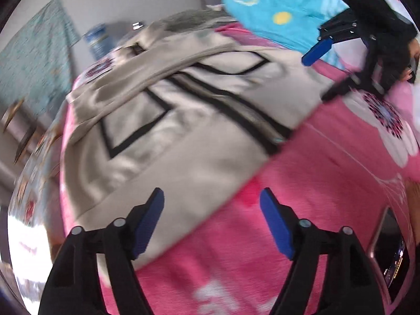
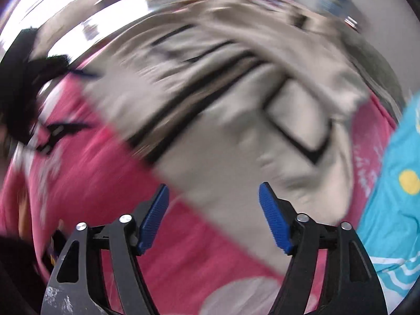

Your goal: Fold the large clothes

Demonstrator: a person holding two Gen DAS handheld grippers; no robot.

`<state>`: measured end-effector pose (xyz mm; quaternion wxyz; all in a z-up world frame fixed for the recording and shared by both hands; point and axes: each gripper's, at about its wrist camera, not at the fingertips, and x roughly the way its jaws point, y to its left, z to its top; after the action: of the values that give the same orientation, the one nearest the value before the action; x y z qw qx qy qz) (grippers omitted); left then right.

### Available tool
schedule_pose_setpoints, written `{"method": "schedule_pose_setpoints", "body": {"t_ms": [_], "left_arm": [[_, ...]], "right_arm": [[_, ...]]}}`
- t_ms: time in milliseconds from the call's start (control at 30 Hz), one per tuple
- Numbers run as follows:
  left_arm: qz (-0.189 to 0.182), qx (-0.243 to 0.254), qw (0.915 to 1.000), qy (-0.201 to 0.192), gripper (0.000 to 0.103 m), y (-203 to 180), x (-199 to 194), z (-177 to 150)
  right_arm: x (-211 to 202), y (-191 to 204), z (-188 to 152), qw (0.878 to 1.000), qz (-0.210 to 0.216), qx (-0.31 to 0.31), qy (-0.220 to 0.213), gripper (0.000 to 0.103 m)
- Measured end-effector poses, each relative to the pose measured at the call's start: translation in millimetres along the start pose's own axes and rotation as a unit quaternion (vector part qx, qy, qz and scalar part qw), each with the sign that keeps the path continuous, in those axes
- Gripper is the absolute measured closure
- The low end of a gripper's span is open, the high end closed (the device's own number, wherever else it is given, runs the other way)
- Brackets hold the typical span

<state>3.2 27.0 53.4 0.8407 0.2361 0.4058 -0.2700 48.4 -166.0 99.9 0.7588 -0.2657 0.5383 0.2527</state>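
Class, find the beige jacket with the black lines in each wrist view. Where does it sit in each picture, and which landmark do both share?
Left wrist view: the beige jacket fills the centre and left, lying on the pink blanket.
Right wrist view: the jacket fills the centre and upper right, blurred.
Shared landmark: the turquoise fabric with a yellow dot, top right in the left view, far right in the right view.

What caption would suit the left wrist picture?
Open left gripper above a beige zip-up jacket on a pink floral blanket, right gripper beyond.
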Motion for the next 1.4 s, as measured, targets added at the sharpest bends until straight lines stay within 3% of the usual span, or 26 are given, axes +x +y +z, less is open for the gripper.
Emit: {"method": "schedule_pose_setpoints", "body": {"t_ms": [100,167,233,300,333,367,400,433,467,533,600,667,700,767,867,967,1067,1233,1333,1400], "left_arm": [[0.027,0.046,0.9985,0.011,0.028,-16.5,20.6,0.9],[0.039,0.053,0.9978,0.007,0.02,-16.5,29.8,2.1],[0.068,0.037,0.997,-0.005,0.02,-5.7,30.8,2.6],[0.126,0.041,0.9912,-0.001,0.02,8.6,30.7,-2.0],[0.144,0.05,0.9883,0.001,0.02,15.5,31.0,-6.7],[0.172,0.064,0.983,0.006,0.02,24.7,29.6,-16.3],[0.194,0.072,0.9783,0.01,0.02,33.5,27.5,-25.3],[0.207,0.074,0.9754,0.012,0.02,41.4,24.7,-33.0],[0.217,0.072,0.9736,0.012,0.021,50.8,20.3,-40.9],[0.239,0.084,0.9674,0.012,0.021,54.2,21.8,-44.6],[0.263,0.116,0.9579,0.01,0.034,44.9,33.0,-38.8],[0.283,0.134,0.9495,0.004,0.056,31.5,48.8,-27.1],[0.288,0.133,0.9483,0.004,0.061,27.8,59.0,-18.7],[0.297,0.132,0.9458,0.009,0.083,22.5,79.0,-2.2],[0.318,0.155,0.9353,0.016,0.096,16.3,95.9,9.7],[0.303,0.151,0.941,0.0,0.098,20.8,77.7,4.3],[0.305,0.18,0.935,0.004,0.098,18.0,55.7,-11.3],[0.279,0.17,0.945,0.012,0.098,13.1,3.3,-21.0],[0.258,0.171,0.9507,0.019,0.098,-2.5,-28.5,-34.2],[0.235,0.164,0.9572,0.038,0.097,-13.4,-42.2,-45.0]], "right_arm": [[30.9,28.0,-4.2,0.994,-0.084,-0.061,0.033,0.022],[53.5,27.1,-6.8,0.99,-0.119,-0.064,0.048,0.021],[65.1,20.1,-11.7,0.99,-0.121,-0.061,0.041,0.012],[63.0,5.2,-18.4,0.988,-0.135,-0.052,0.047,0.012],[60.6,-2.7,-22.5,0.981,-0.178,-0.06,0.05,0.02],[61.2,-11.4,-27.3,0.973,-0.215,-0.065,0.057,0.038],[63.3,-24.2,-33.4,0.964,-0.249,-0.061,0.069,0.04],[65.0,-32.4,-36.7,0.962,-0.257,-0.051,0.077,0.043],[68.2,-44.9,-40.4,0.959,-0.266,-0.03,0.089,0.055],[75.8,-48.8,-39.7,0.96,-0.266,-0.021,0.086,0.057],[84.5,-32.6,-35.4,0.954,-0.288,-0.053,0.069,0.062],[95.6,-10.7,-34.0,0.939,-0.322,-0.108,0.056,0.074],[100.6,-4.8,-34.5,0.933,-0.334,-0.125,0.055,0.074],[104.1,-3.5,-33.8,0.934,-0.331,-0.123,0.055,0.083],[93.4,-10.7,-29.4,0.944,-0.316,-0.081,0.047,0.094],[76.0,-7.7,-26.9,0.939,-0.331,-0.085,0.033,0.095],[51.2,4.1,-23.8,0.937,-0.338,-0.091,0.002,0.095],[13.8,23.9,-23.9,0.951,-0.296,-0.084,-0.001,0.095],[-1.8,42.8,-43.7,0.967,-0.239,-0.082,0.032,0.095],[-6.3,55.9,-55.3,0.97,-0.216,-0.103,0.052,0.095]]}}
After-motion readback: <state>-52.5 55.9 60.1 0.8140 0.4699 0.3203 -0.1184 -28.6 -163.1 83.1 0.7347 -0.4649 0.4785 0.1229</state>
